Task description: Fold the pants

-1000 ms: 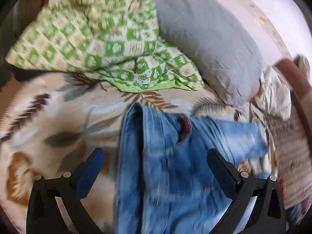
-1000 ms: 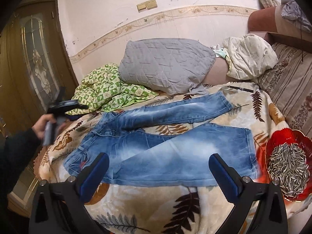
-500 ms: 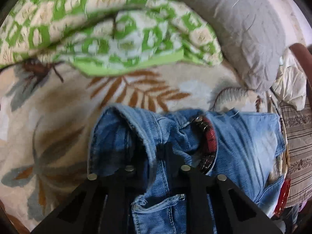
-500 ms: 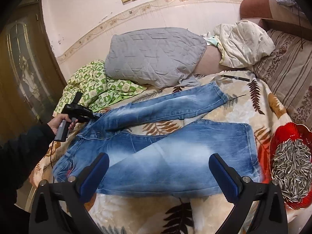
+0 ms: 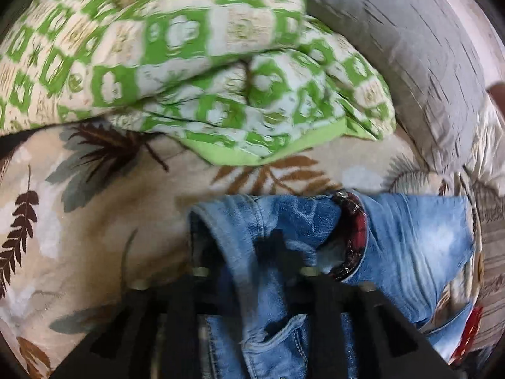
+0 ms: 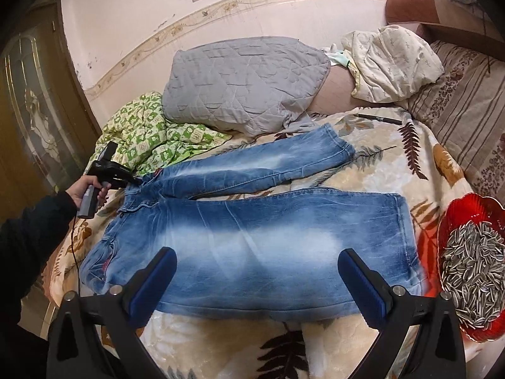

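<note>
Pinching the jeans [image 5: 252,284] waistband, left tongs [image 5: 249,271]; right tongs [image 6: 257,268] gaping.

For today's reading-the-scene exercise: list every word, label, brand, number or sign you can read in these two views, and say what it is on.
No text is readable in either view.
Pen: pale marking on the barrel, too small to read.
Green quilt: printed squares, blurred; no letters can be made out.
Jeans: no legible label; the waistband tag is blurred.

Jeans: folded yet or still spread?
Spread. The jeans lie flat, legs splayed apart; the left gripper pinches the waistband, right gripper open above.
</note>
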`<action>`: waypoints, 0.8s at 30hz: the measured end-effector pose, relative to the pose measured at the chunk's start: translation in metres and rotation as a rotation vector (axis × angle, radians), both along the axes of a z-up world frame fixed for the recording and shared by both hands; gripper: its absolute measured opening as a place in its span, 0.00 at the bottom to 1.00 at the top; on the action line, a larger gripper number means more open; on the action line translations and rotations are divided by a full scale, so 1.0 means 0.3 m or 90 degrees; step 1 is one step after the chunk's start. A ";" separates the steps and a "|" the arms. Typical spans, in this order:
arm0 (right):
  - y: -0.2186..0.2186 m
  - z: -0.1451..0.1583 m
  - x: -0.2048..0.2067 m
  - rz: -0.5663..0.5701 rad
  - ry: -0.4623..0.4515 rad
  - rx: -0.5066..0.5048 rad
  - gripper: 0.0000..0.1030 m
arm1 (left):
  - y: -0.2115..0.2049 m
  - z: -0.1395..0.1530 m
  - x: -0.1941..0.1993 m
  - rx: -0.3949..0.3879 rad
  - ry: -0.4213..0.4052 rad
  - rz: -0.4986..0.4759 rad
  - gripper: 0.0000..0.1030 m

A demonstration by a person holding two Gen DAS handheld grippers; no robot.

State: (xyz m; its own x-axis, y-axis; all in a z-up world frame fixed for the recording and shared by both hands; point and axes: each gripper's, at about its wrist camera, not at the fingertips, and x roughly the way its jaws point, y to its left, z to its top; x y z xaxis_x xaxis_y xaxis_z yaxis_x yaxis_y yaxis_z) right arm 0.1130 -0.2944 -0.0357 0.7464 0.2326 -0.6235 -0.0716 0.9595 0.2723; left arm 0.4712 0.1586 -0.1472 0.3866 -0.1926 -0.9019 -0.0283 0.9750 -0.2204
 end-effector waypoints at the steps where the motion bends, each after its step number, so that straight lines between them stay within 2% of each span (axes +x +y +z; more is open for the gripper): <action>1: 0.003 0.001 0.002 0.004 -0.001 -0.002 1.00 | -0.006 0.011 -0.015 0.007 -0.004 -0.002 0.83; 2: 0.006 0.003 0.001 0.007 -0.003 -0.006 1.00 | -0.008 0.035 -0.039 0.024 -0.019 0.002 0.91; 3: 0.009 0.005 0.003 0.010 -0.004 -0.008 1.00 | -0.004 0.072 -0.070 0.042 -0.046 0.011 0.93; 5: 0.011 0.013 0.010 0.015 -0.006 -0.009 1.00 | 0.011 0.139 -0.129 0.055 -0.085 0.017 0.94; 7: 0.008 0.033 0.016 0.026 -0.009 -0.011 1.00 | 0.007 0.205 -0.202 0.055 -0.107 0.012 1.00; 9: -0.003 0.067 0.026 0.034 -0.020 -0.014 1.00 | -0.031 0.276 -0.298 0.051 -0.145 -0.014 1.00; 12: -0.033 0.115 0.047 0.035 -0.027 -0.007 1.00 | -0.098 0.366 -0.434 0.017 -0.189 -0.071 1.00; 15: -0.088 0.157 0.077 0.032 -0.028 0.036 1.00 | -0.202 0.426 -0.549 -0.048 -0.222 -0.145 1.00; 17: -0.149 0.180 0.122 0.014 -0.008 0.076 1.00 | -0.270 0.455 -0.586 -0.104 -0.227 -0.186 1.00; 19: -0.209 0.194 0.174 0.003 0.019 0.123 1.00 | -0.350 0.479 -0.581 -0.158 -0.201 -0.214 1.00; 24: -0.344 0.200 0.323 -0.013 0.089 0.229 1.00 | -0.562 0.546 -0.508 -0.196 -0.162 -0.280 1.00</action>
